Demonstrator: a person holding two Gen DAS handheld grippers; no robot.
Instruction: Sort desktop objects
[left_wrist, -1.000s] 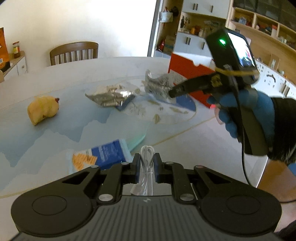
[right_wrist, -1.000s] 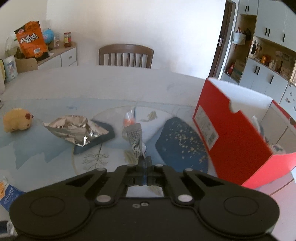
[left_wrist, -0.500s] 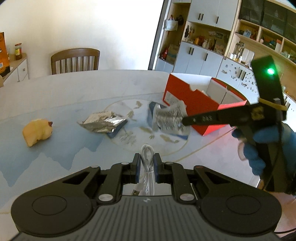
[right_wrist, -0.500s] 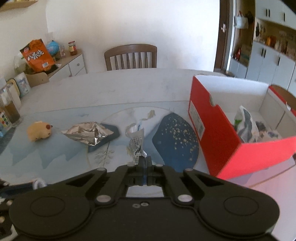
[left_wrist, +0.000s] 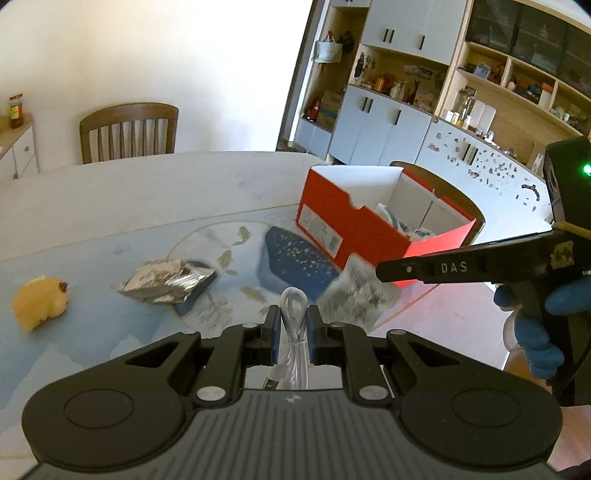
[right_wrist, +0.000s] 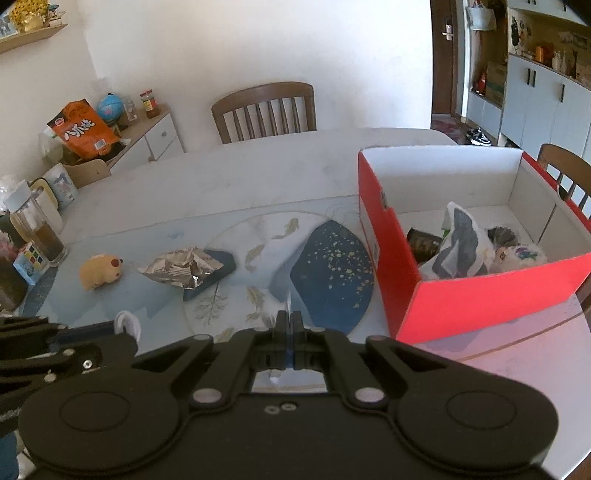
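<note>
Pale round table (right_wrist: 280, 162) in a dining room, chair (right_wrist: 264, 110) at its far edge, cupboards along the right wall.

Left edge of table: yellow plush (right_wrist: 99, 271) lying alone, untouched. Just right of it, crumpled foil bag (right_wrist: 183, 267) resting on a dark flat card, both toward the table's middle on the printed mat.

Left gripper (left_wrist: 291, 328): jaws nearly together, pinching a coiled white cable (left_wrist: 293, 325), its loop sticking up between the fingers. Gripper has risen off the table over the last second; the blue packet that lay under it is no longer in its view.

Right gripper (right_wrist: 290, 325): jaws fully together on a thin printed wrapper (left_wrist: 354, 291), which hangs from the tips in the left view; in its own view only a sliver shows past the fingers. A blue-gloved hand (left_wrist: 535, 325) holds it. It too has lifted and swung right, so the box now sits close ahead.

Right edge of table: red box (right_wrist: 480, 299), open top, already holding a white bag and other small items.

Reading: both picks look complete and the carry is under way. Next step is likely release over the box; wrapper is nearer than cable. Light wrapper may flutter or cling on release.
</note>
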